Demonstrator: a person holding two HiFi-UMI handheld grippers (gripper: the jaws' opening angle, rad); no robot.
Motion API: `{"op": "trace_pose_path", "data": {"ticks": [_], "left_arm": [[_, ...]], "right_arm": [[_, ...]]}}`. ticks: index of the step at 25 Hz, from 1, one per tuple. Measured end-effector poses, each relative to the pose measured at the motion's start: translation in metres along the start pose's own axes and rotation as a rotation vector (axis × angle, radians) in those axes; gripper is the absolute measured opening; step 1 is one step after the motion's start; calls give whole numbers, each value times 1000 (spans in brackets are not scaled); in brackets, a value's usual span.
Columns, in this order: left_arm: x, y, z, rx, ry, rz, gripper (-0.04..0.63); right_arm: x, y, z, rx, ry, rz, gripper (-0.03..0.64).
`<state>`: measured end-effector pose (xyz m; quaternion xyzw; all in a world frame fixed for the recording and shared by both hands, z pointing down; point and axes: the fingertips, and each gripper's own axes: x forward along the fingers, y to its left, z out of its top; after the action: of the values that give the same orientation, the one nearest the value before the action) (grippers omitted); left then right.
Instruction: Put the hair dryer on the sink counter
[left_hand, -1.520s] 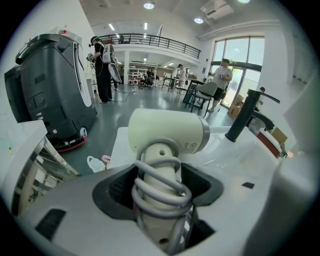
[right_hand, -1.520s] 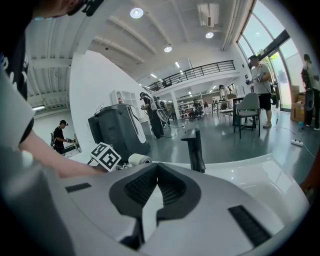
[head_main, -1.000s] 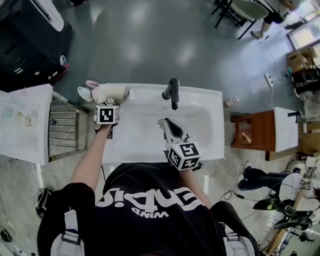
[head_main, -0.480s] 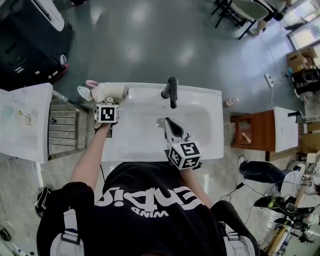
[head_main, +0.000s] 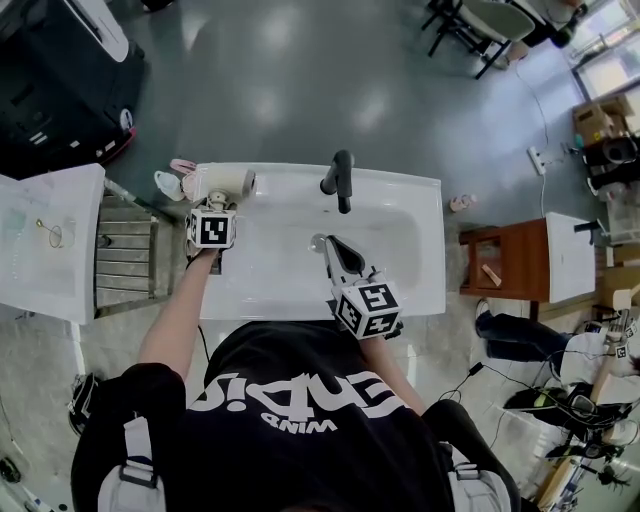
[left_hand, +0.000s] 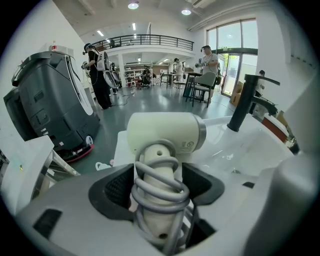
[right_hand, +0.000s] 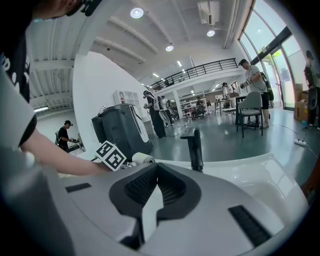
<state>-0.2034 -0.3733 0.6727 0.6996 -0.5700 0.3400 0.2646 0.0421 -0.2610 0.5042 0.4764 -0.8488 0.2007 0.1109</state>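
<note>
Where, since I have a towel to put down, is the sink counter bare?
Bare: the sink counter right of the basin, and its back ledge right of the faucet. Crowded: the back-left corner, where the left gripper holds the hair dryer; the right gripper hangs over the basin.

Light: bright, even, from tall windows (left_hand: 227, 65) and ceiling lamps (right_hand: 136, 12) | Glare: we see soft patches on the glossy floor (head_main: 300, 90); the white sink counter (head_main: 432, 260) nearly washes out | Optics: we note fisheye bending and dark corners in both gripper views | Focus: nearest foreground soft
</note>
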Motion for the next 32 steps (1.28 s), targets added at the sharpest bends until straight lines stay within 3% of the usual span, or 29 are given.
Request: {"op": "trace_pose_path", "data": {"ticks": [8,24,28,32], "left_arm": [[-11,-11,-4,-10,-10,-59,386],[-78,-21,36,-44,-210,-88,390],[-95,-31,39,-23,-232,-101,352],[-110,-38,34,-35,-223,-103,224]], "right_arm": [[0,4,0,-9,2,10,18],[-5,3,4,-18,-18,7,18],[-6,1,6,-16,-25,7,18],[-7,-1,7,-15,-33,6,18]]}}
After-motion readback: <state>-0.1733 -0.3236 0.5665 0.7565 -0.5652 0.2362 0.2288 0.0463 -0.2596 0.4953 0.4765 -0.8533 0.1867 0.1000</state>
